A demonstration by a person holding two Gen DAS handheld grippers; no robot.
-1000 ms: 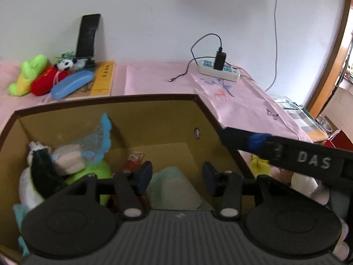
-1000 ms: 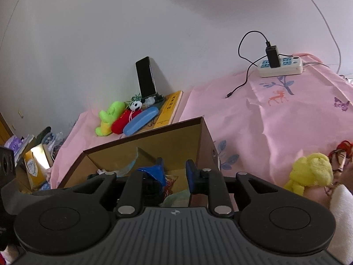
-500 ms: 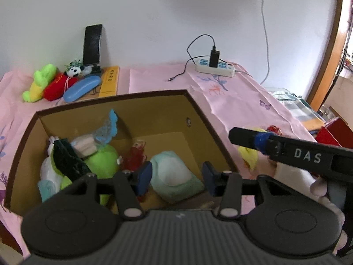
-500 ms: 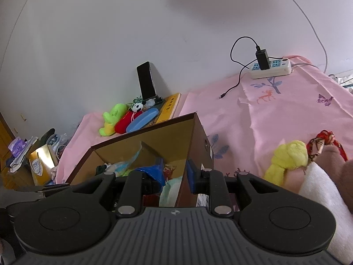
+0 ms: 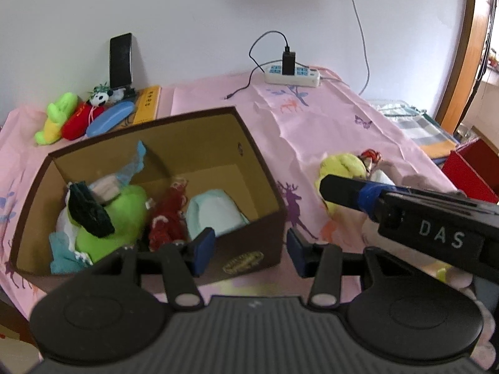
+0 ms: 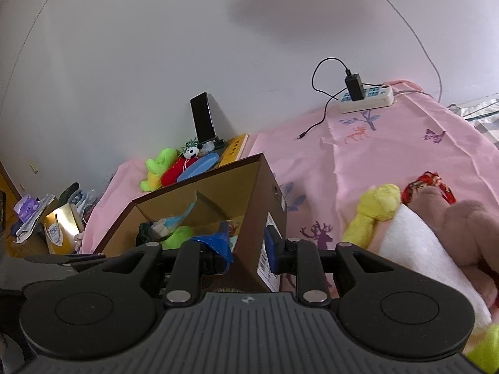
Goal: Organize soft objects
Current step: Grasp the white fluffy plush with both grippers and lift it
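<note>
The yellow plush is your likeliest next pick: it lies on the pink cloth ahead and to the right of your right gripper, against a white plush and a brown one. Judge it light, squashy and not fragile; it should give under the pads rather than slip, so bite into the thick body, not the thin limb trailing toward you. The neighbours touch it, so a deep bite may drag them along.

Your right gripper has nothing between its fingers; the jaws are opening, and the box's corner only shows behind the gap. Your left gripper hangs empty with jaws parted, above the near wall of the cardboard box. The box sits ahead and to the left of your right gripper, already holding a green plush, a red knitted toy and a pale mint piece.
</note>
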